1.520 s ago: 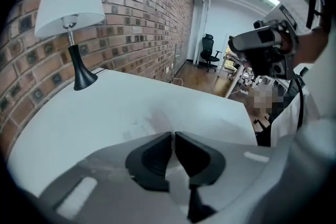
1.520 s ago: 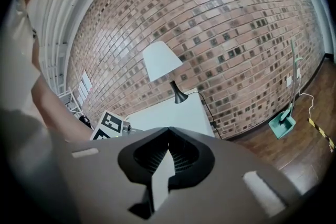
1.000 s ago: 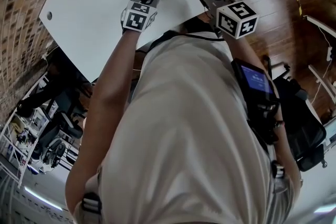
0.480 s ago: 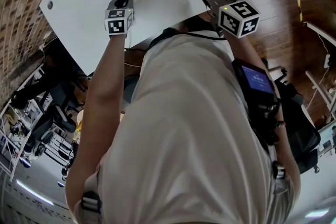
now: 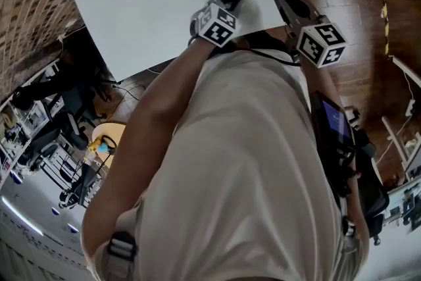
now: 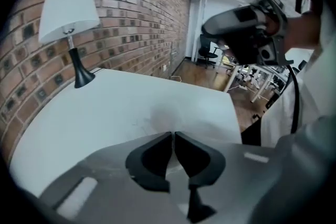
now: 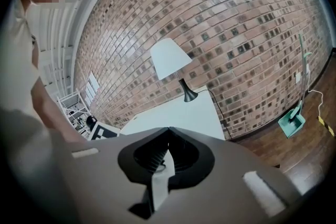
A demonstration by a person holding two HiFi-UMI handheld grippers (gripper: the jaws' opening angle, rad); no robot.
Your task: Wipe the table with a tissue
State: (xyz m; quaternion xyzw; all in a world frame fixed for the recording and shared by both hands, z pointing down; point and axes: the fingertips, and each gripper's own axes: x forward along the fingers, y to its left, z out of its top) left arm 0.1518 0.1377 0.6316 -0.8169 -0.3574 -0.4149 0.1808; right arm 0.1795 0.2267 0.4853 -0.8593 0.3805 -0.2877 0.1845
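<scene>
On the table [image 5: 151, 3], left gripper [image 6: 173, 135] fingers pinch the tissue [image 6: 181, 120], spilling forward, axis blurred; right gripper [image 7: 168, 129] fingers closed empty.

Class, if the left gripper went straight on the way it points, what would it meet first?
Probably the white tabletop: the left gripper, shut on the tissue, points down at it from close by. Whether the tissue already touches is unclear.

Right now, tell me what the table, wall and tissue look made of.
Table: probably laminate or painted board; smooth, matte white, no grain.
Wall: brick, rough and matte; reddish courses with pale mortar lines.
Tissue: likely thin soft paper; a white, blurred wad pinched in the left gripper, too smeared to be sure.
</scene>
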